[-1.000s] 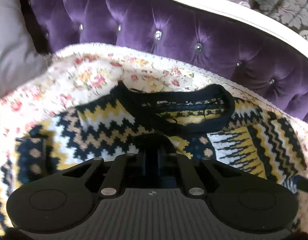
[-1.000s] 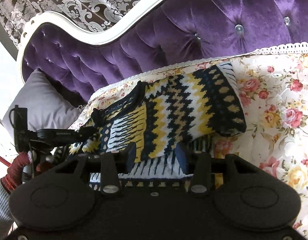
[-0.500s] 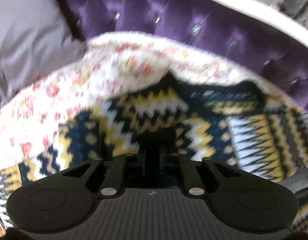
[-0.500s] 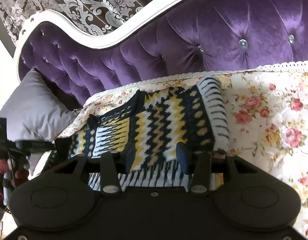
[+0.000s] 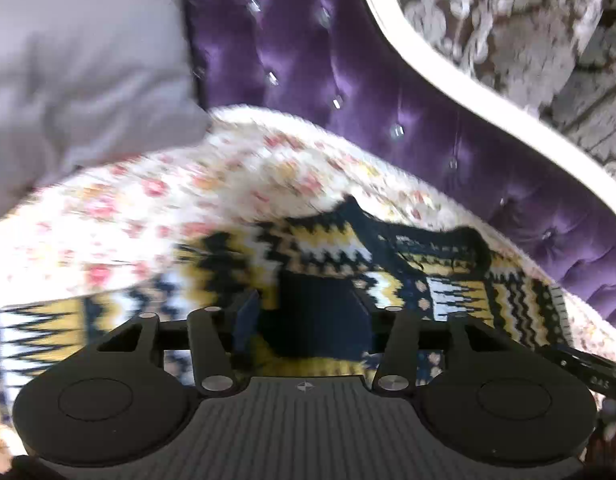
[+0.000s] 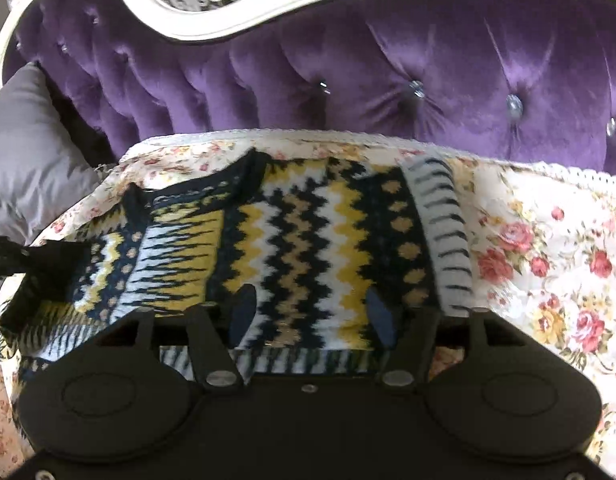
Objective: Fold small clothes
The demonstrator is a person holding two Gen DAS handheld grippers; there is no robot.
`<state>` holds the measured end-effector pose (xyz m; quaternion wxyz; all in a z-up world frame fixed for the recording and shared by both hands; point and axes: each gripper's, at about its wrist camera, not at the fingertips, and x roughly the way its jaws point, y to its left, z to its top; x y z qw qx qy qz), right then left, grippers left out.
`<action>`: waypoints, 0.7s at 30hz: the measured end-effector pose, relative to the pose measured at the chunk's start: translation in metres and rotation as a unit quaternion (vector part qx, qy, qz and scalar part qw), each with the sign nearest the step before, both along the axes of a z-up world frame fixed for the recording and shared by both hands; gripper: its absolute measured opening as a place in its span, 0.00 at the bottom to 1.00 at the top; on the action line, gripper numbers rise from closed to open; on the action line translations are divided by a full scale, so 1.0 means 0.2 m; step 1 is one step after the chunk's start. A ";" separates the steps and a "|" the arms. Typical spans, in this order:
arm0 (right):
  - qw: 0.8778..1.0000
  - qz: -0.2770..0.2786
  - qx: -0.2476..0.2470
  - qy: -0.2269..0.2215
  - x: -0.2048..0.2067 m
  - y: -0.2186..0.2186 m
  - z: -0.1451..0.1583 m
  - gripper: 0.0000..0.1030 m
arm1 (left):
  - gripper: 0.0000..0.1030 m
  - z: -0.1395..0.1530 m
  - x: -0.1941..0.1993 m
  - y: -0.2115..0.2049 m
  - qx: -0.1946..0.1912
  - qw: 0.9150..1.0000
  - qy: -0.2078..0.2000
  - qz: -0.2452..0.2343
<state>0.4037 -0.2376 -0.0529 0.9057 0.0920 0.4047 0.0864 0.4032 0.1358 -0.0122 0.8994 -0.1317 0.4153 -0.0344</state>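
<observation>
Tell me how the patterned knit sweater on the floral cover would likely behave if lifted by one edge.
The sweater would probably droop: its folded-over side already curves limply. Its knit looks thick, so it may be fairly hefty for its size. It likely grips rather than slides on the floral cover.

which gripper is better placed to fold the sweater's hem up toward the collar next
Probably the right. The right gripper hangs over the sweater near its striped hem, jaws opening with nothing pinched, in a sharp view. The left gripper, also opening, sits toward the sweater's side and its view is motion-blurred.
</observation>
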 end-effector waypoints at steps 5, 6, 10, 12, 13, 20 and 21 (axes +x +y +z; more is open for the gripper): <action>0.999 0.041 0.001 -0.020 -0.05 0.17 0.10 0.65 | 0.60 0.06 -0.24 0.32 -0.012 0.999 -0.021 0.049; 0.998 0.050 0.000 -0.023 -0.05 0.21 0.11 0.67 | 0.61 0.05 -0.29 0.40 -0.012 0.998 -0.022 0.065; 0.995 0.094 0.001 -0.030 -0.08 0.41 0.16 0.69 | 0.66 -0.01 -0.45 0.69 -0.022 0.991 -0.013 0.128; 0.993 0.112 0.003 -0.031 -0.09 0.52 0.15 0.69 | 0.66 -0.06 -0.52 0.84 -0.041 0.986 -0.004 0.162; 0.992 0.120 0.005 -0.030 -0.09 0.56 0.15 0.69 | 0.67 -0.09 -0.56 0.90 -0.050 0.983 -0.001 0.178; 0.986 0.169 0.000 -0.016 -0.11 0.84 0.09 0.69 | 0.75 -0.35 -0.72 1.22 -0.134 0.957 0.009 0.258; 0.985 0.171 -0.006 -0.016 -0.11 0.87 0.07 0.69 | 0.75 -0.38 -0.73 1.25 -0.147 0.953 0.011 0.265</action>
